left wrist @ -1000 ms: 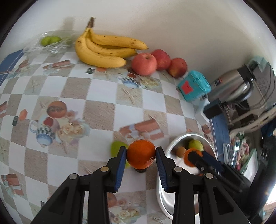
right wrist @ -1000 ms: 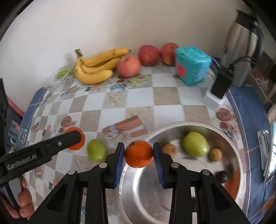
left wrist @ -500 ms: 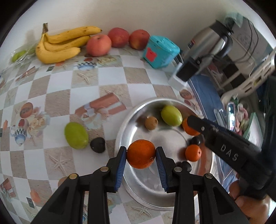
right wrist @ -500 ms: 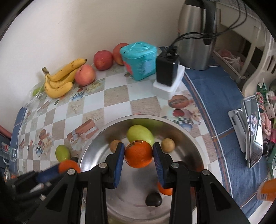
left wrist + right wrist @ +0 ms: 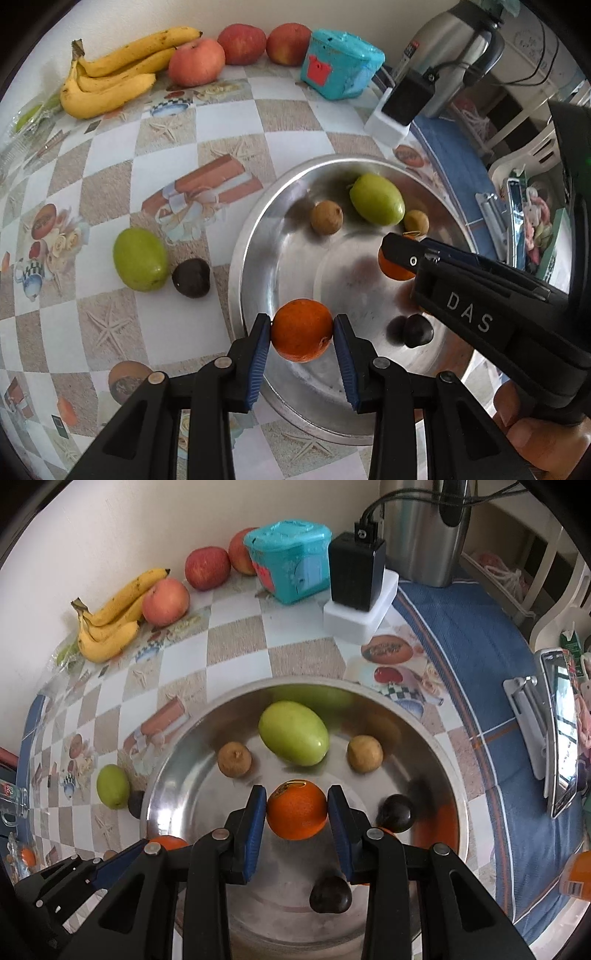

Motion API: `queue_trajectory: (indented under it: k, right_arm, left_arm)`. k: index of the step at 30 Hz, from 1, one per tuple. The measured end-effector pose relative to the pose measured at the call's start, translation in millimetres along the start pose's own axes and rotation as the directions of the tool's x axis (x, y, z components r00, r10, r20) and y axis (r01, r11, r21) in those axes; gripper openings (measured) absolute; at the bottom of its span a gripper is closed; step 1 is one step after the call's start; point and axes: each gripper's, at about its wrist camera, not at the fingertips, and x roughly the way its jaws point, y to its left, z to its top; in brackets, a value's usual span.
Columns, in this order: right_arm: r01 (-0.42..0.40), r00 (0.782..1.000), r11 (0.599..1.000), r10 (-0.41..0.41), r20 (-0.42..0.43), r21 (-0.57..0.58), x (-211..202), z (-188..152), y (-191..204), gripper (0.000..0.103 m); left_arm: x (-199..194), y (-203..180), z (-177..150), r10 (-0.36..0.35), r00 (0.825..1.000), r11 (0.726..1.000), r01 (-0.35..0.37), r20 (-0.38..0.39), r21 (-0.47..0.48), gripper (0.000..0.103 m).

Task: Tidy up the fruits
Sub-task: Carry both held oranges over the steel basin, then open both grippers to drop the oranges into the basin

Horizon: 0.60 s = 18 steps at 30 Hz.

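Each gripper, left (image 5: 301, 330) and right (image 5: 296, 809), clamps an orange between its pads, above the steel bowl (image 5: 448, 775)

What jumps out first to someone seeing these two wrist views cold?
Two oranges in mid-air: the left gripper clamps one orange over the near part of the steel bowl, and the right gripper clamps another orange over the bowl's middle. Next, the big green fruit in the bowl, and the bananas and apples along the wall.
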Motion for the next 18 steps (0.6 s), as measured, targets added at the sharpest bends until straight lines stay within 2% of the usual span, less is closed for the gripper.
queue_trajectory:
  k: [5, 6, 7, 9, 11, 14, 18]
  right_arm:
    - [0.001, 1.000, 1.000, -0.001, -0.018, -0.007, 5, -2, 2, 0.036]
    - [0.002, 1.000, 1.000, -0.002, -0.018, -0.007, 5, -2, 2, 0.036]
    - [-0.002, 1.000, 1.000, 0.002, -0.016, -0.008, 4, -2, 2, 0.038]
    - [-0.009, 1.000, 1.000, 0.009, -0.007, -0.015, 1, -1, 4, 0.044]
    - [-0.006, 1.000, 1.000, 0.006, 0.006, -0.028, -3, 0, 7, 0.045]
    - [-0.010, 1.000, 1.000, 0.011, 0.026, -0.029, -9, 3, 9, 0.045]
    - [-0.011, 0.999, 1.000, 0.012, 0.043, -0.019, -14, 6, 7, 0.045]
  left_arm:
    - [0, -2, 0, 0.001, 1.000, 1.000, -0.001, -0.002, 0.009, 0.041]
    - [-2, -2, 0, 0.000, 1.000, 1.000, 0.000, 0.001, 0.009, 0.045]
    - [-3, -2, 1, 0.000, 1.000, 1.000, 0.000, 0.005, 0.009, 0.050]
    - [-5, -3, 2, -0.003, 1.000, 1.000, 0.002, 0.013, 0.012, 0.051]
    - [-7, -2, 4, -0.005, 1.000, 1.000, 0.005, 0.019, 0.010, 0.051]
    - [-11, 3, 6, -0.003, 1.000, 1.000, 0.003, 0.031, -0.007, 0.059]
    - [-13, 19, 10, 0.003, 1.000, 0.998, -0.001, 0.031, -0.066, 0.064]
